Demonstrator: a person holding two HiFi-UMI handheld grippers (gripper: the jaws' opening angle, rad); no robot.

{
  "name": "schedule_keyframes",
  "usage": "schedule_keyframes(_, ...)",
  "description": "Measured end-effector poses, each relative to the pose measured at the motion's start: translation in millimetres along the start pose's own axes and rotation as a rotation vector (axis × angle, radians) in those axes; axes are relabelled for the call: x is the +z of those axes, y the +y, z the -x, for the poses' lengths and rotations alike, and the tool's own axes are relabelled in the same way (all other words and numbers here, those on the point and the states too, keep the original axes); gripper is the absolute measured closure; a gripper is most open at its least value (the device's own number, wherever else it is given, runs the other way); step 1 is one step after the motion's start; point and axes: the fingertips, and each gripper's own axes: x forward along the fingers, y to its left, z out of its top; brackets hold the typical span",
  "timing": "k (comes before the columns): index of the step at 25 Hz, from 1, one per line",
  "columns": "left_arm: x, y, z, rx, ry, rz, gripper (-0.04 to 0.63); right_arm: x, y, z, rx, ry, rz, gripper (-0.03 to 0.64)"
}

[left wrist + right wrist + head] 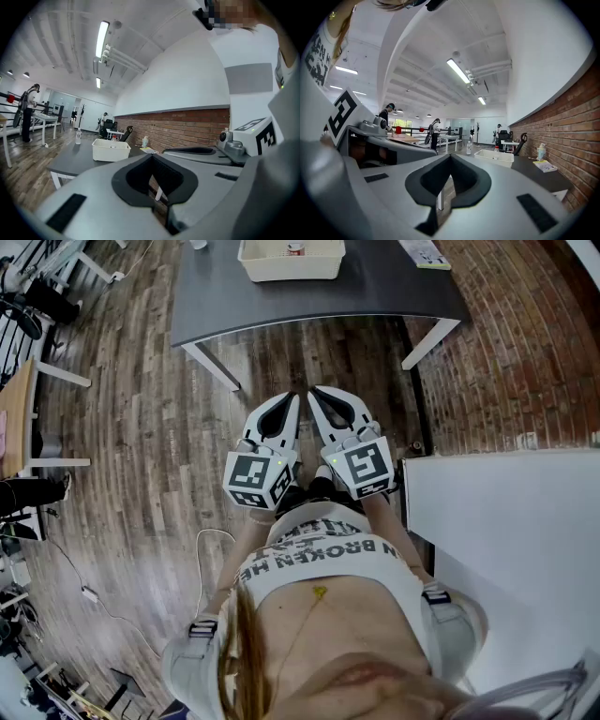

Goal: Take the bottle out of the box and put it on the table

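Nearest: the left gripper point(289, 405), held before the person's body over the wooden floor point(141, 427). Its jaws are pressed together at the tips, with only the hollow between the pads and nothing held.

Right gripper point(320, 397): just beside the left, tips nearly meeting it. Its jaws are likewise pressed together and hold nothing. Both point toward the table.

White surface point(506, 521): its edge runs close along the right gripper's outer side.

Open floor: a stretch of boards lies between the gripper tips and the table's near edge.

Table point(375, 282): a dark tabletop on white legs. The strip along its near edge is bare.

Box point(291, 268): white and open-topped, set well back from the near edge, about mid-width.

Bottle point(295, 248): inside the box. Its red cap shows above the rim, so the long axis seems upright; the body is hidden by the box wall. Both grippers are well apart from it.

Booklet point(424, 251): toward the tabletop's far right.
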Motion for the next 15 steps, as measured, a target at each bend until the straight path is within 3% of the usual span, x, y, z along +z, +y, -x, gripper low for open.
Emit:
schedule_keyframes(5,-6,-8,-5,0.001,-0.009,0.010,0.591,2,-7,9,0.011,-0.060,-0.013,0.607)
schedule_keyframes(15,-13,-9,-8,0.039,-0.013,0.028,0.591,-12,-25,4,0.035,-0.047,0.004,0.607)
